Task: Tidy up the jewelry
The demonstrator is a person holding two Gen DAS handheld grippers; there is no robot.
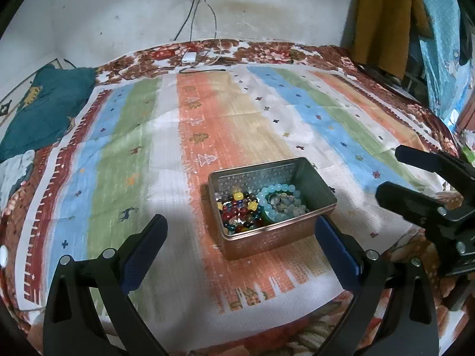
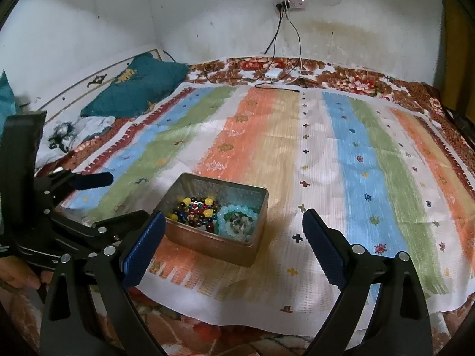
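A copper-coloured metal tin (image 1: 261, 241) sits on the striped cloth and shows in the right wrist view too (image 2: 213, 244). Inside lie a multicoloured bead bracelet (image 1: 239, 209) (image 2: 196, 207) and a light blue bead bracelet (image 1: 277, 201) (image 2: 237, 221). My left gripper (image 1: 240, 237) is open and empty, its fingers on either side of the tin's near end. My right gripper (image 2: 233, 234) is open and empty, just above the tin's near right side. The right gripper also shows at the right of the left wrist view (image 1: 415, 178).
The striped cloth (image 1: 124, 154) covers a floral bedspread (image 2: 356, 83). A teal pillow (image 2: 139, 89) lies at the far left. A white charger (image 1: 189, 57) and cables lie at the far edge below a wall socket (image 2: 292, 1). Hanging clothes (image 1: 383, 14) are at the right.
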